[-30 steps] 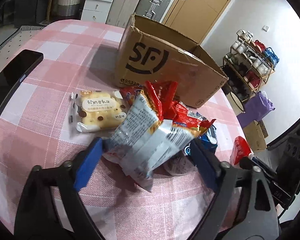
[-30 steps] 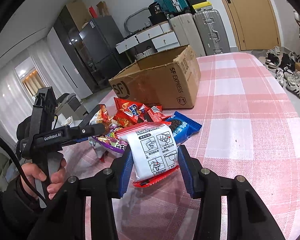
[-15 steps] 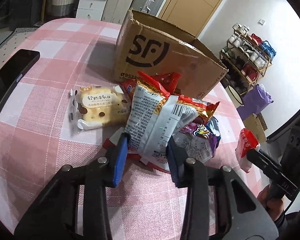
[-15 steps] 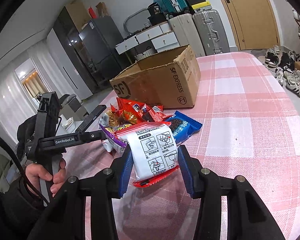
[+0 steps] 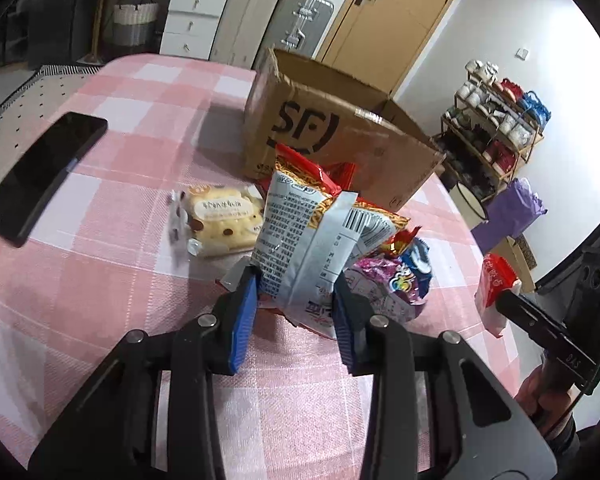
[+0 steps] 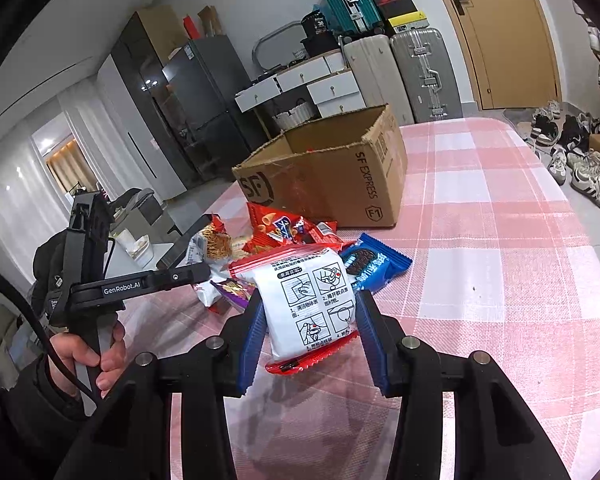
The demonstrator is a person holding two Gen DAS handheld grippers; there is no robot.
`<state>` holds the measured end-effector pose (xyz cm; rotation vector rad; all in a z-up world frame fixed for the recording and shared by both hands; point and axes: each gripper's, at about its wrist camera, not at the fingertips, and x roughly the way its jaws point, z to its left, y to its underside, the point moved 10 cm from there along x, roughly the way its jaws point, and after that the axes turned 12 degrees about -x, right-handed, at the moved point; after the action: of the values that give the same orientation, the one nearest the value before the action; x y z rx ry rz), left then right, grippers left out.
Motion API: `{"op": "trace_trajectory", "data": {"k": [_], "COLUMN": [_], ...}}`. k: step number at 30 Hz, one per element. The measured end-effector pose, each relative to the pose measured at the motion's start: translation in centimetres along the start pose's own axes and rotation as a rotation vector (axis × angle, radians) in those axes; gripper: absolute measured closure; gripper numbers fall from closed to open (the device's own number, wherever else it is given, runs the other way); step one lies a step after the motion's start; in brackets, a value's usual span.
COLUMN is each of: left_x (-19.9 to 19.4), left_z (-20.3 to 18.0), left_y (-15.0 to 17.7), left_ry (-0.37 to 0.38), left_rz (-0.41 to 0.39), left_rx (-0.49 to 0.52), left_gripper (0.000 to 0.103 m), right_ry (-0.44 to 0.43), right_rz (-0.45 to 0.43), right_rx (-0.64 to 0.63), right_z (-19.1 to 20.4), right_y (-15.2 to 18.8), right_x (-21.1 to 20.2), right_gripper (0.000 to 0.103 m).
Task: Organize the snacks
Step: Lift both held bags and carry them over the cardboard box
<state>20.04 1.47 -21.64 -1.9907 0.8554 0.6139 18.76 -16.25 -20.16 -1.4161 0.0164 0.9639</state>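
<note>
The left gripper point(image 5: 296, 312) is clenching a silver noodle bag point(image 5: 304, 240) by its lower end; the blue pads are pressing both sides and the bag is standing nearly upright, its red top edge showing in front of the box point(image 5: 340, 140). The bag's bottom edge is hanging just above the pink checked table point(image 5: 100, 280).

The right gripper point(image 6: 312, 336) is grasping a white pouch point(image 6: 308, 304) with red borders and printed instruction panels; the pouch is sitting between the pads, tilted slightly, its red lower seam sticking out toward the camera.

Between the grippers and the box, the loose snacks are lying in a pile: a purple pack point(image 5: 388, 288), a blue cookie pack point(image 6: 372, 266), and red packs point(image 6: 284, 232) touching the foot of the box. A bread pack point(image 5: 220, 220) is lying flat just left of the pile. A phone point(image 5: 44, 176) is lying well apart near the table's left edge.

The box is standing open on the table with its flaps up. Whether anything lies inside, the views are not showing clearly.

A hand point(image 6: 88, 356) is gripping the left tool's handle in the right wrist view.
</note>
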Motion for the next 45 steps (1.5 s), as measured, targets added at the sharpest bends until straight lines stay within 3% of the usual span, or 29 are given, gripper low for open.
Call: {"op": "trace_trajectory", "data": {"k": [8,14,24,31,42,45], "left_x": [-4.6,-7.5,-13.2,-16.8,-15.2,-13.1], "left_z": [-1.8,-4.0,-9.6,-13.6,-18.6,-19.3], "left_y": [-1.0,-2.4,-5.6,-8.6,-15.8,-17.8], "left_ry": [0.010,0.030,0.099,0.132,0.104,0.056], "left_rz": [-0.079,-0.115,-0.179,-0.213,-0.206,-0.212], "left_rx": [0.057,0.094,0.162,0.197,0.247,0.280], "left_gripper": [0.071,0.071,0.071,0.071,0.070,0.070], "right_ry": [0.001,-0.030,-0.117,-0.112,-0.065,-0.046], "right_rz": [-0.023,-0.070,-0.176,-0.216,-0.205,-0.181], "right_rx": [-0.041,-0.070,-0.046,-0.078,-0.120,-0.114], "right_z": [1.5,3.2,4.6,4.8,3.7,2.6], "right_y": [-1.8,-5.0,-12.2,-18.3,-25.4,-26.2], "right_x": [-1.0,-1.9,-5.0,-6.2,-5.3,-3.7], "right_gripper": [0.058,0.058,0.058,0.058,0.058,0.058]}}
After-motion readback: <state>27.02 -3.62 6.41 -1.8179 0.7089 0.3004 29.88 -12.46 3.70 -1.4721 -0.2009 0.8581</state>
